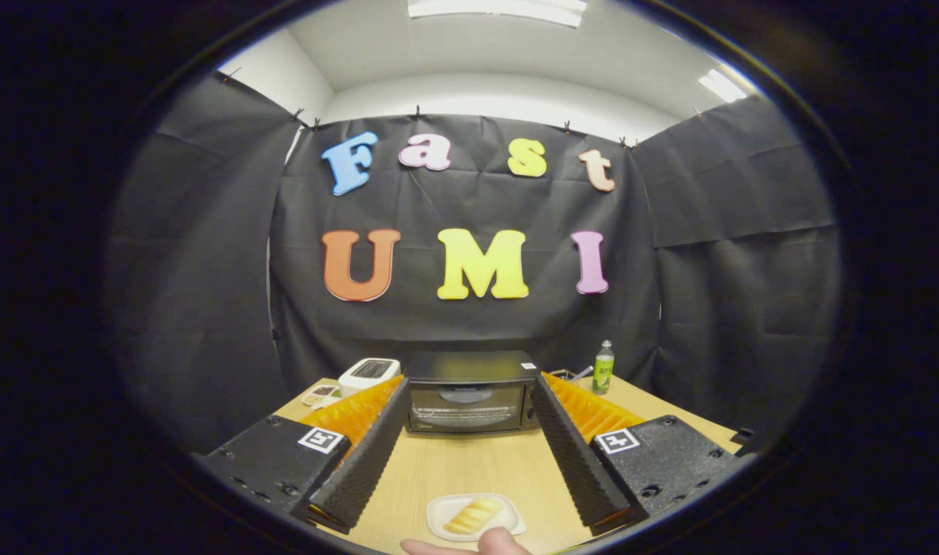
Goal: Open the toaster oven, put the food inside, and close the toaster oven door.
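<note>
A hand (469, 546) touches the food plate (476, 516) between wide-open, empty jaws (469, 432); beyond stands the toaster oven (469, 393) (door shut), a white toaster (368, 374) and bottle (604, 368) flanking it on the bench (469, 462).

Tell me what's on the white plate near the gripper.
Yellow food lies on the white plate, between the open gripper fingers. A hand covers its near edge.

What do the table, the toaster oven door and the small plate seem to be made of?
The table looks like pale wood or laminate with faint grain. The toaster oven door seems dark glass in a black, probably metal, frame. The plate, between the open gripper fingers, looks like smooth white ceramic or plastic.
</note>
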The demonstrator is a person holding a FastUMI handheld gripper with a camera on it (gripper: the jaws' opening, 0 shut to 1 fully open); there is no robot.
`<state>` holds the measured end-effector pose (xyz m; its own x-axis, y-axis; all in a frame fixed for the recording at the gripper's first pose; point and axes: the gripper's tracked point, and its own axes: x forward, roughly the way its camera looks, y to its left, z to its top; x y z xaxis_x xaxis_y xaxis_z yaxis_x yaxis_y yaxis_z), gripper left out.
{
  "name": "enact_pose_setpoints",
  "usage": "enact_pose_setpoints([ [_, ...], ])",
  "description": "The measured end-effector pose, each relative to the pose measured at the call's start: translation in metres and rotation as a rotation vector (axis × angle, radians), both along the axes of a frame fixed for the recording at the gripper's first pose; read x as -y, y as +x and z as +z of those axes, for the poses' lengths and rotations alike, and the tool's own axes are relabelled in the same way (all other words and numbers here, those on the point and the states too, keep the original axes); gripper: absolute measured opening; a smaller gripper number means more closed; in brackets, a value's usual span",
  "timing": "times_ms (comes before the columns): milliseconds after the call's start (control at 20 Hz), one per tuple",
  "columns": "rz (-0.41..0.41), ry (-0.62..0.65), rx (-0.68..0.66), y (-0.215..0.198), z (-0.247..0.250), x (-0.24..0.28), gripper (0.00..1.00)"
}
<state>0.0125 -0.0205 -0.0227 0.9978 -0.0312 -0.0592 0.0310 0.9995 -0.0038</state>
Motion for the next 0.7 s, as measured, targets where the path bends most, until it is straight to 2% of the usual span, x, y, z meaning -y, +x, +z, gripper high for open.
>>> enact_pose_setpoints([
  [250, 0.060, -0.004, -0.060, 0.009, -0.022, 0.005, 1.00],
  [450, 0.103, -0.041, -0.023, 0.019, -0.027, 0.024, 1.00],
  [550, 0.139, -0.001, -0.028, 0.031, -0.034, 0.035, 1.00],
  [700, 0.126, 0.060, -0.035, 0.068, -0.030, 0.058, 1.00],
])
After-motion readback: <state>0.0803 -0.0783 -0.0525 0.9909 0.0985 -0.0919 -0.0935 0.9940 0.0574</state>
